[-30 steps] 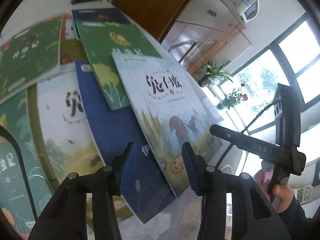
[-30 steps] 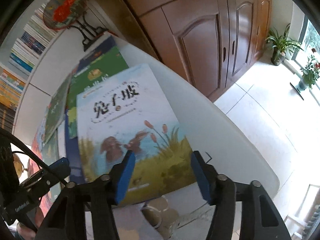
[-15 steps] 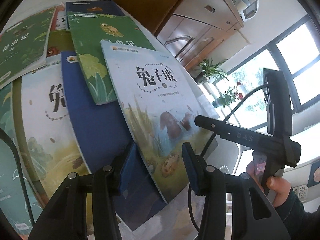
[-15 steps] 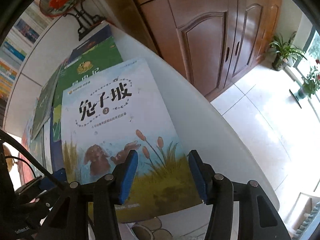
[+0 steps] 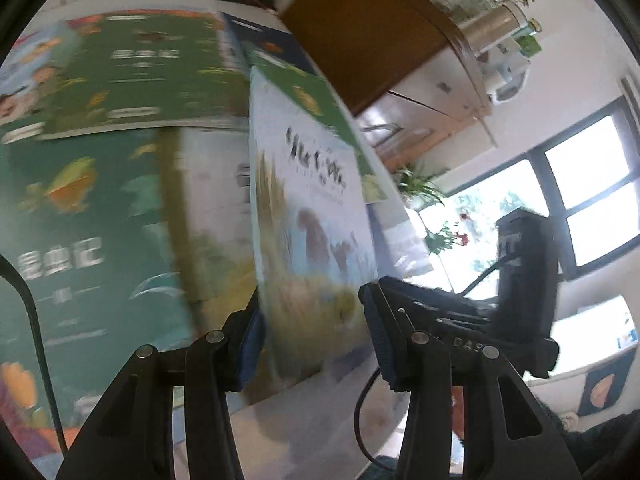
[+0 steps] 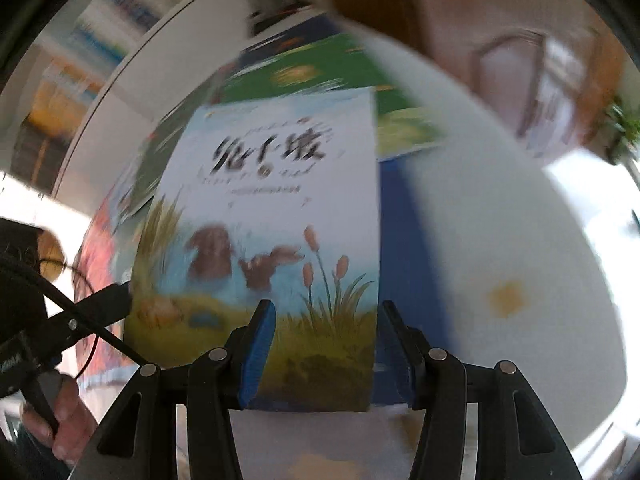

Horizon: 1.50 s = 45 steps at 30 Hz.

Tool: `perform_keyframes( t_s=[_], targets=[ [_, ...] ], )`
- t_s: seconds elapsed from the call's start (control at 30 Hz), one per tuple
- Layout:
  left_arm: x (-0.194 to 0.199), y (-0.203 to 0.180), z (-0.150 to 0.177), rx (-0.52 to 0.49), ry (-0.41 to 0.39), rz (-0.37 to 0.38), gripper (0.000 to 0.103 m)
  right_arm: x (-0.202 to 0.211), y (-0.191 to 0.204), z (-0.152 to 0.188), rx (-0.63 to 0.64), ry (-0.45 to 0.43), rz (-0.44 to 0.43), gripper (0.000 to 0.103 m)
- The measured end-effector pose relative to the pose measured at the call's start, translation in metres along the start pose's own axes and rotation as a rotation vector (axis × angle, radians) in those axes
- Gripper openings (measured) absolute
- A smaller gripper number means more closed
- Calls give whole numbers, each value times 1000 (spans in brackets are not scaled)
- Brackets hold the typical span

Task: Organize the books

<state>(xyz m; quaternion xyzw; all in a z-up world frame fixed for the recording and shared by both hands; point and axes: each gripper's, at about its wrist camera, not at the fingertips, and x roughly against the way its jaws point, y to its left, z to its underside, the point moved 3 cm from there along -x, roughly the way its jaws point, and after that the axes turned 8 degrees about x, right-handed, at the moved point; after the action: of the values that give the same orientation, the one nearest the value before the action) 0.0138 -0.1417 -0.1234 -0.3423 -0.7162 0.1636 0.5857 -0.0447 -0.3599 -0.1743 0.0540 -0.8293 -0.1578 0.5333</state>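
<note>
- Across the lower middle of the right wrist view, the right gripper (image 6: 326, 344) now straddles the bottom edge of the rabbit book (image 6: 276, 216). Half a second ago the book lay tilted toward the upper left; now it reads nearly upright in the frame.
- Its jaws stand part-way apart with the book's lower right corner between them; whether the pads press on the cover I cannot tell (the frame is smeared).
- Right of that book a wide blue book (image 6: 404, 248) has come into sight, with white table (image 6: 520, 240) beyond it; earlier the rabbit book covered most of that strip.
- At the lower left of the same view the other gripper's finger tip meets the rabbit book's left edge, and a hand (image 6: 64, 412) shows below it.
- Down the centre of the left wrist view, the rabbit book (image 5: 316, 216) now looks narrow and steep between the left gripper (image 5: 316, 338) jaws, which sit half open; contact is again unclear.
- Green books (image 5: 132, 72) fill the upper left of that view, larger than a moment ago.
- My reading: both grippers have swung round the rabbit book, so squaring or lifting it out of the spread is under way, and the rest of the pile is not yet sorted.
</note>
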Motion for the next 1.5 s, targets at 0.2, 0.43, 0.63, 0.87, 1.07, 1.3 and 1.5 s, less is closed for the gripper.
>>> perform_keyframes(
  t_s=[0.2, 0.43, 0.63, 0.87, 1.07, 1.3, 1.5],
  targets=[
    [5, 33, -8, 63, -42, -43, 43, -13, 30, -13, 63, 10, 63, 52],
    [-12, 34, -26, 87, -50, -42, 37, -15, 23, -23, 32, 1, 34, 56],
    [-7, -4, -18, 45, -50, 77, 13, -6, 17, -19, -31, -21, -62, 56],
    [-8, 5, -36, 243, -15, 294, 10, -1, -17, -9, -279, -53, -289, 69],
    [-21, 8, -34, 357, 44, 399, 10, -7, -24, -8, -411, -75, -481, 77],
    [-11, -2, -29, 108, -23, 51, 11, 2, -5, -11, -275, -93, -321, 33],
    [-9, -32, -20, -128, -76, -151, 11, 17, 43, -20, 72, -105, -9, 30]
  ],
)
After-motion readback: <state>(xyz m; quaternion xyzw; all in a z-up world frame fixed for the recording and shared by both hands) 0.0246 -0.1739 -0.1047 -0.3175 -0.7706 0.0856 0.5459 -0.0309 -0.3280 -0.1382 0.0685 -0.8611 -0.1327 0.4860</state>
